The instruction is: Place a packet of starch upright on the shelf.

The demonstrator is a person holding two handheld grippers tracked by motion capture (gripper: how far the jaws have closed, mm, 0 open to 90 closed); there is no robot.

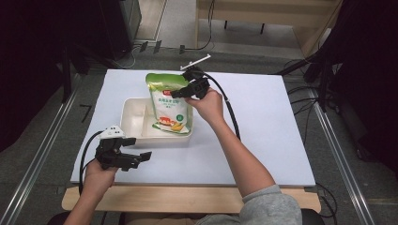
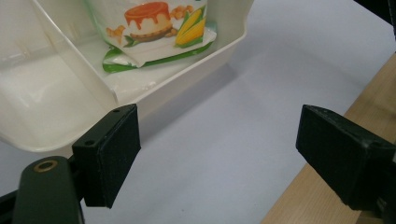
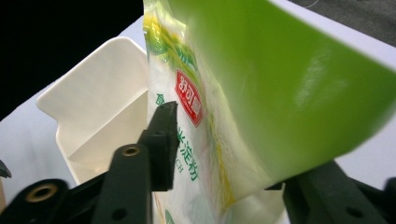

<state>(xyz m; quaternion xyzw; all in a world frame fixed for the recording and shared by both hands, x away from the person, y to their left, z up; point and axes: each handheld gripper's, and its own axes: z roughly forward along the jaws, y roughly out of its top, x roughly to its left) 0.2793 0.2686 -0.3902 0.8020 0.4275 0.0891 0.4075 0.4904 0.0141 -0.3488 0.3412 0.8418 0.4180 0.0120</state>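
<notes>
Green-and-white pouch (image 1: 170,104): upright in the larger compartment of the cream tray (image 1: 133,121) on your white bench (image 1: 263,122), pinched near its top by your right tool (image 1: 184,92). Left tool (image 1: 136,158): jaws wide apart, empty, near the bench's front edge.

Tray (image 1: 136,123) mid-table (image 1: 263,140); pouch (image 1: 168,101) upright in tray's right compartment; right gripper (image 1: 184,91) at pouch's upper right edge; left gripper (image 1: 133,159) near table's front-left, before tray.
</notes>
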